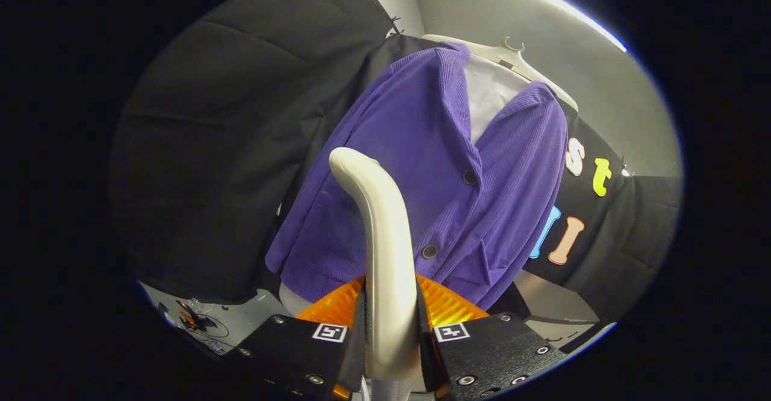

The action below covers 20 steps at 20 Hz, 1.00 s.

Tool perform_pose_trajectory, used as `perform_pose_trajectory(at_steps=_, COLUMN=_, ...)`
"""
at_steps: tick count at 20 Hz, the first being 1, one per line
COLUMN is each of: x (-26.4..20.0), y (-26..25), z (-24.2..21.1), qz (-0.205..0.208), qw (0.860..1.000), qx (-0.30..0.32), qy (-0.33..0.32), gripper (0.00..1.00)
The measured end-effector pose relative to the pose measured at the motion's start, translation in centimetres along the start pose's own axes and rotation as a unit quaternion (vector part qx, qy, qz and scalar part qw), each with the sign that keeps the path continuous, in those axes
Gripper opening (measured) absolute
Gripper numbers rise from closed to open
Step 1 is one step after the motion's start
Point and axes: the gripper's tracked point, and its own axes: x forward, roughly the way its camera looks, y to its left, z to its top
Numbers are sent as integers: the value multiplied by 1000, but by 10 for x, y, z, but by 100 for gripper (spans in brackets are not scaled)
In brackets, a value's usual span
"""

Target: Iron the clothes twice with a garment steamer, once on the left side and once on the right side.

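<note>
Rising from between the jaws, the garment steamer (385, 256) shows as a pale, curved handle that bends over at its top, its rounded end standing in front of the purple jacket (433, 184). The gripper (390, 341) is closed on the lower part of that handle, one finger pressing each side, with ribbed pads squeezed against it.

The jacket hangs just beyond the steamer, a ribbed purple garment with two dark buttons (429, 251) down its front and a pocket on each side. Whether the steamer's end touches the cloth cannot be told. A white shirt (488, 97) shows at the open neck under the lapels, and a pale hanger (512, 52) with a small hook carries both at the shoulders. The whole scene appears tilted.

Behind the jacket hangs black cloth (229, 148), folded and creased, forming the booth's wall. Above it runs a plain grey wall with a bright strip light (560, 6). Below the cloth, beside the fingers, a pale surface (241, 320) carries small, indistinct items.
</note>
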Motion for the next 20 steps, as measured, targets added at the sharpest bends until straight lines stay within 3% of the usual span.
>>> perform_pose_trajectory(at_steps=13, x=-11, y=38, z=-89, qz=39, qw=996, qx=-13, qy=83, gripper=38)
perform_pose_trajectory(at_steps=20, x=-37, y=32, z=-125, qz=65, qw=989, qx=12, qy=131, gripper=38)
